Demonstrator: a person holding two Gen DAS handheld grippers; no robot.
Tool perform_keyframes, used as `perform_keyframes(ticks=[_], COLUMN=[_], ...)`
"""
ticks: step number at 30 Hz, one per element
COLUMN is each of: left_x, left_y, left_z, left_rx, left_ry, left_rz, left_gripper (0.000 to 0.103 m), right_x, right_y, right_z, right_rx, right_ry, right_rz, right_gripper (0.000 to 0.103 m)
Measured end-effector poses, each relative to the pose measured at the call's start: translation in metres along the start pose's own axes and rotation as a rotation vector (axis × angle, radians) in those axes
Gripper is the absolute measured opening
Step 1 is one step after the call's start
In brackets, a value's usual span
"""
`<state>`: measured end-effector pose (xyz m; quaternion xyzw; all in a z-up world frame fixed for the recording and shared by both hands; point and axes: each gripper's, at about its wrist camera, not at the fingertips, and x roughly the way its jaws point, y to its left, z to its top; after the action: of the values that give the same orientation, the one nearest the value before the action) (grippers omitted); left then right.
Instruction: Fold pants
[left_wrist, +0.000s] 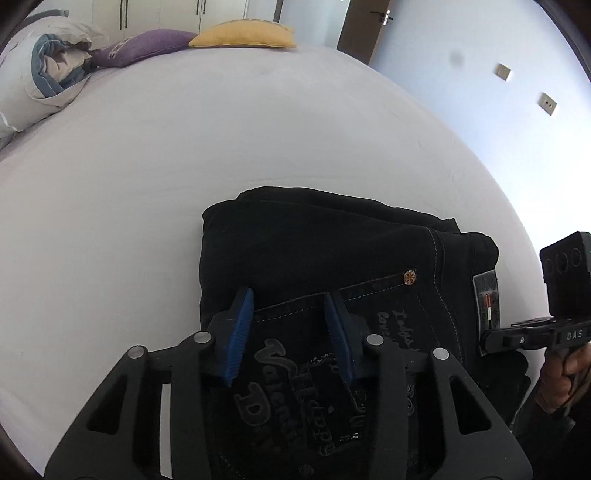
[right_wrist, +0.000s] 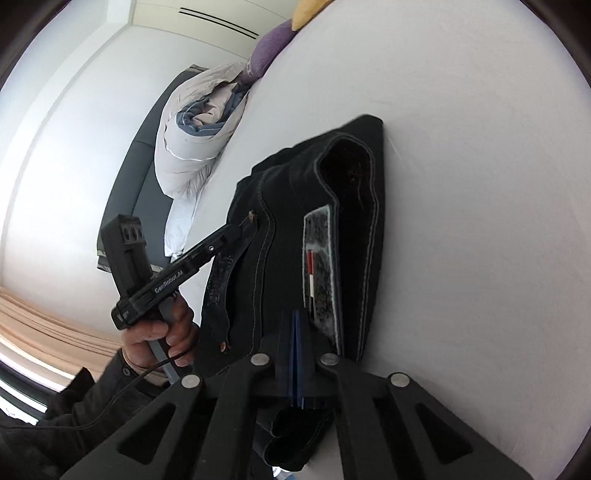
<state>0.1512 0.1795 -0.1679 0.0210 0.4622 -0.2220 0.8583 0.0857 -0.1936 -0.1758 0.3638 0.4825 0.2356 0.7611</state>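
Note:
The black jeans (left_wrist: 332, 251) lie folded into a compact stack on the white bed (left_wrist: 184, 166), back pocket and waist label facing up. My left gripper (left_wrist: 290, 306) is open, its blue pads (left_wrist: 242, 325) spread just over the embroidered back pocket. My right gripper (right_wrist: 297, 325) is shut, blue pads pressed together over the waistband end of the jeans (right_wrist: 288, 221); nothing shows between them. The left gripper also shows in the right wrist view (right_wrist: 249, 221), its tip on the jeans. The right gripper's body shows in the left wrist view (left_wrist: 524, 336) at the jeans' waist edge.
A rolled duvet (left_wrist: 40, 81), a purple cushion (left_wrist: 144, 46) and a yellow cushion (left_wrist: 243, 35) lie at the far end of the bed. A wall with sockets (left_wrist: 546, 103) and a door (left_wrist: 362, 26) stand to the right.

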Motion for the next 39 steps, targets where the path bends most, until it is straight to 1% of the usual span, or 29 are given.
perform_keyframes(ticks=[2, 4, 5, 9, 10, 11, 12, 13, 14, 15, 17, 18, 20, 21, 22, 23, 25, 27, 28, 29, 30, 31, 32, 34, 35, 36, 37, 38, 39], left_x=[-0.009, -0.017, -0.015, -0.023, -0.024, -0.032, -0.031, -0.031, -0.039, -0.048, -0.062, -0.068, -0.069, -0.074, -0.075, -0.075, -0.063, -0.047, -0.044, -0.034, -0.027, -0.021, -0.016, -0.009, -0.009, -0.005, -0.001, 0.0, 0.0], left_y=[0.002, -0.003, -0.008, -0.026, -0.039, -0.037, -0.045, -0.043, -0.038, -0.029, -0.003, 0.008, 0.028, 0.031, 0.033, 0.038, 0.04, 0.041, 0.033, 0.036, 0.039, 0.035, 0.04, 0.045, 0.042, 0.04, 0.036, 0.033, 0.028], left_z=[-0.008, -0.022, -0.025, -0.053, -0.061, -0.067, -0.074, -0.078, -0.081, -0.082, -0.076, -0.073, -0.057, -0.045, -0.037, -0.034, -0.026, -0.023, -0.024, -0.023, -0.024, -0.025, -0.027, -0.025, -0.023, -0.021, -0.018, -0.017, -0.015], left_rx=[-0.007, 0.022, 0.042, 0.131, 0.141, 0.144, 0.146, 0.147, 0.141, 0.12, 0.049, 0.004, -0.066, -0.086, -0.103, -0.123, -0.156, -0.165, -0.156, -0.149, -0.158, -0.168, -0.183, -0.197, -0.186, -0.174, -0.16, -0.155, -0.144], left_ry=[-0.013, -0.009, -0.011, -0.029, -0.031, -0.022, -0.015, -0.011, -0.014, -0.016, -0.022, -0.028, -0.021, -0.012, -0.006, -0.01, 0.051, 0.112, 0.133, 0.166, 0.192, 0.207, 0.226, 0.227, 0.238, 0.248, 0.261, 0.268, 0.278], left_rz=[0.023, 0.061, 0.073, 0.136, 0.143, 0.139, 0.124, 0.113, 0.11, 0.104, 0.11, 0.106, 0.076, 0.036, -0.018, -0.067, -0.147, -0.188, -0.174, -0.15, -0.146, -0.14, -0.132, -0.14, -0.132, -0.132, -0.139, -0.147, -0.142], left_gripper=[0.023, 0.018, 0.018, 0.017, 0.017, 0.017, 0.017, 0.018, 0.018, 0.019, 0.019, 0.02, 0.032, 0.062, 0.088, 0.091, 0.091, 0.091, 0.091, 0.091, 0.091, 0.091, 0.09, 0.088, 0.084, 0.072, 0.059, 0.051, 0.048], right_x=[0.002, 0.004, 0.005, 0.005, 0.003, -0.001, -0.009, -0.018, -0.027, -0.041, -0.056, -0.06, -0.056, -0.052, -0.047, -0.043, -0.035, -0.021, -0.016, -0.008, -0.002, 0.002, 0.006, 0.017, 0.021, 0.023, 0.025, 0.026, 0.026], right_y=[0.002, 0.006, 0.009, 0.02, 0.022, 0.023, 0.027, 0.03, 0.033, 0.032, 0.024, 0.015, -0.001, -0.01, -0.016, -0.018, -0.018, -0.013, -0.01, -0.007, -0.004, -0.003, -0.003, 0.0, 0.0, -0.002, -0.006, -0.007, -0.008], right_z=[-0.001, -0.001, -0.001, -0.004, -0.007, -0.01, -0.013, -0.017, -0.019, -0.019, -0.015, -0.01, -0.002, -0.001, 0.002, 0.005, 0.01, 0.016, 0.018, 0.021, 0.024, 0.027, 0.03, 0.036, 0.037, 0.039, 0.04, 0.039, 0.039], right_rx=[-0.018, -0.038, -0.047, -0.121, -0.129, -0.137, -0.152, -0.158, -0.158, -0.142, -0.088, -0.051, 0.019, 0.056, 0.084, 0.096, 0.108, 0.105, 0.098, 0.088, 0.081, 0.081, 0.091, 0.11, 0.12, 0.131, 0.142, 0.149, 0.152], right_ry=[-0.008, -0.007, -0.005, 0.015, 0.028, 0.035, 0.038, 0.032, 0.013, -0.025, -0.092, -0.114, -0.103, -0.089, -0.083, -0.089, -0.083, -0.05, -0.031, -0.006, 0.01, 0.02, 0.027, 0.033, 0.035, 0.035, 0.038, 0.038, 0.035], right_rz=[-0.019, -0.046, -0.061, -0.125, -0.129, -0.128, -0.128, -0.115, -0.096, -0.087, -0.085, -0.085, -0.111, -0.113, -0.107, -0.101, -0.097, -0.117, -0.12, -0.13, -0.141, -0.137, -0.131, -0.127, -0.127, -0.127, -0.13, -0.126, -0.119], right_gripper=[0.0, 0.0, 0.0, 0.0, 0.0, 0.005, 0.014, 0.02, 0.036, 0.057, 0.073, 0.074, 0.074, 0.074, 0.073, 0.072, 0.072, 0.072, 0.072, 0.072, 0.072, 0.072, 0.072, 0.064, 0.057, 0.046, 0.041, 0.036, 0.033])
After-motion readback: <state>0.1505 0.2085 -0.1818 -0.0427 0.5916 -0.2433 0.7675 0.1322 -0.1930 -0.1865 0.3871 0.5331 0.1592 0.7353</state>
